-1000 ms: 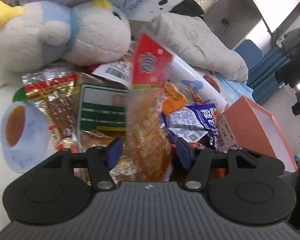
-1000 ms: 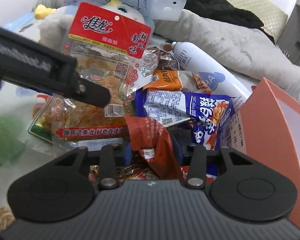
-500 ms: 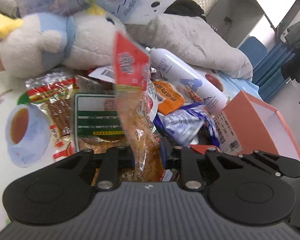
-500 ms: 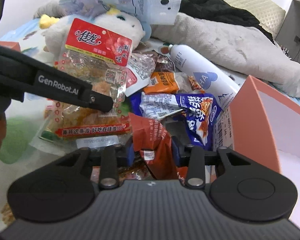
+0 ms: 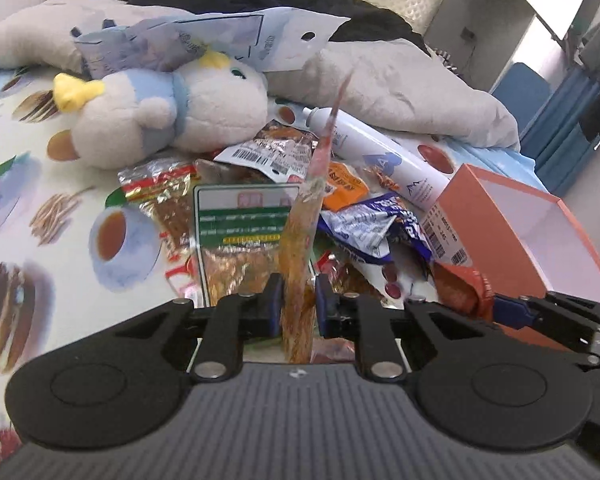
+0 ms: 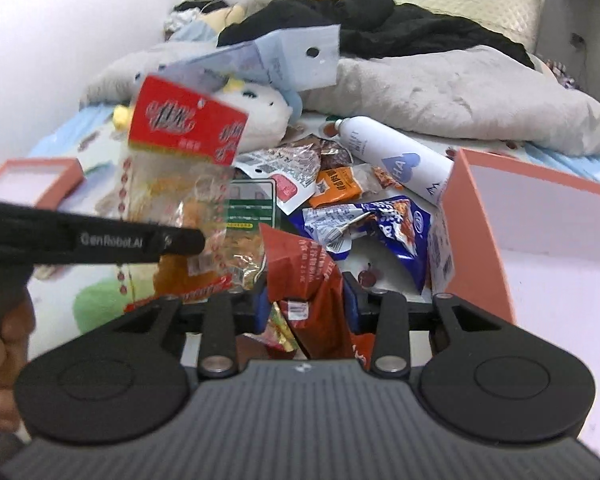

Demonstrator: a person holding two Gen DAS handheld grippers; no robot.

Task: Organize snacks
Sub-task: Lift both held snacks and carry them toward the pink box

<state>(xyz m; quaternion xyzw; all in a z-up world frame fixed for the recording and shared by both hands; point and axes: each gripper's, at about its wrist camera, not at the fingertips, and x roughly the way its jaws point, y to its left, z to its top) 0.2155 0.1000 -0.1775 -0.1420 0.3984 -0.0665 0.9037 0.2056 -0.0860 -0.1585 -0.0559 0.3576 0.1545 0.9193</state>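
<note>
My left gripper [image 5: 297, 307] is shut on a clear snack bag with a red header [image 5: 306, 216], held edge-on above the snack pile; the same bag shows broadside in the right wrist view [image 6: 188, 168]. My right gripper [image 6: 305, 305] is shut on a dark red snack packet [image 6: 312, 280], also seen at the right of the left wrist view [image 5: 462, 290]. Below lie a green-labelled pack [image 5: 244, 224], a blue and white packet [image 6: 376, 220] and an orange packet [image 6: 334, 186].
An open salmon-pink box [image 6: 540, 216] stands at the right, and a smaller one [image 6: 32, 178] at the left. A white spray bottle [image 6: 392, 160], a plush toy [image 5: 172, 112], a grey pillow [image 6: 460, 96] and black clothes lie behind the pile on the printed sheet [image 5: 40, 208].
My left gripper has closed on the red-header bag and lifted it, turning it edge-on. My right gripper has risen with the dark red packet, and both have pulled back from the pile.
</note>
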